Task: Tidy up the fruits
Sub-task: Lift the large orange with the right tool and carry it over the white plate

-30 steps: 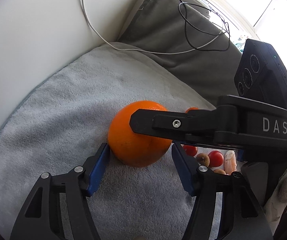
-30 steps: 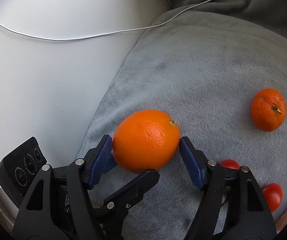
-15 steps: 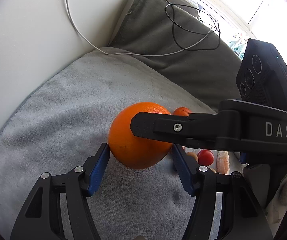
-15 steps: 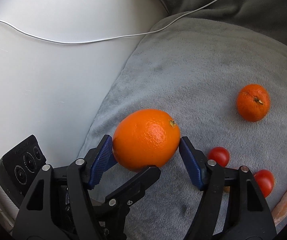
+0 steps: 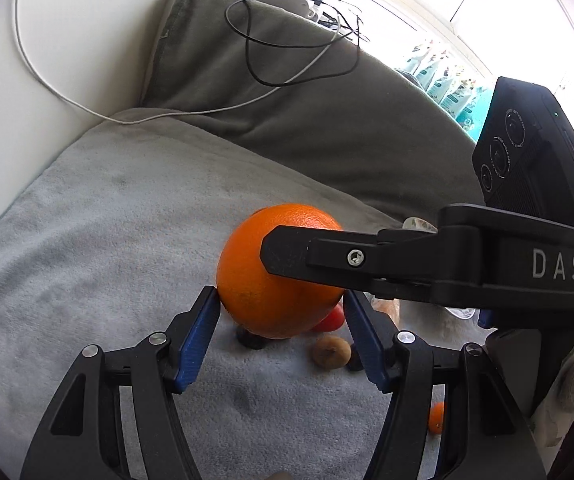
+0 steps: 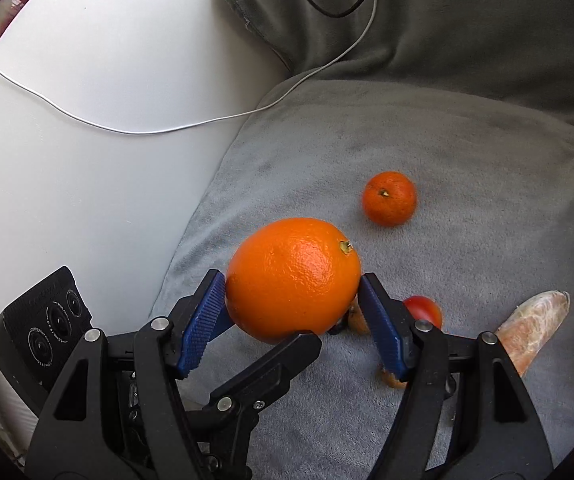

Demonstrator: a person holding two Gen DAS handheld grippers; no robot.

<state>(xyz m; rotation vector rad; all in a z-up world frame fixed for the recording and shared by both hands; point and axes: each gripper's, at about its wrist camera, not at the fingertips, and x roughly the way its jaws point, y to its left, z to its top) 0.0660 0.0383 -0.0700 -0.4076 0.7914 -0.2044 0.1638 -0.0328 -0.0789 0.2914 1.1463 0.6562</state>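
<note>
One large orange [image 5: 255, 280] hangs above the grey blanket [image 5: 87, 260], gripped by both grippers at once. My left gripper [image 5: 283, 300] is shut on it, its blue pads [image 5: 199, 332] pressing the lower sides. My right gripper [image 6: 293, 284] is shut on the same orange [image 6: 287, 264] from the other side. The right gripper's black finger [image 5: 327, 256] crosses the orange in the left wrist view. On the blanket lie a mandarin [image 6: 389, 199], a red tomato [image 6: 423, 310] and a small brown fruit [image 5: 331, 352].
A pale orange, long piece [image 6: 535, 332] lies at the blanket's right. A small orange fruit [image 5: 436, 416] sits near the bottom right. A white cable [image 6: 147, 130] runs over the white surface [image 6: 87, 60]. Black cables [image 5: 287, 40] lie on the dark grey cushion [image 5: 327, 120].
Both grippers have risen and shifted together with the orange held between them. The mandarin, tomatoes and other small fruit have slid further into view beneath it.
</note>
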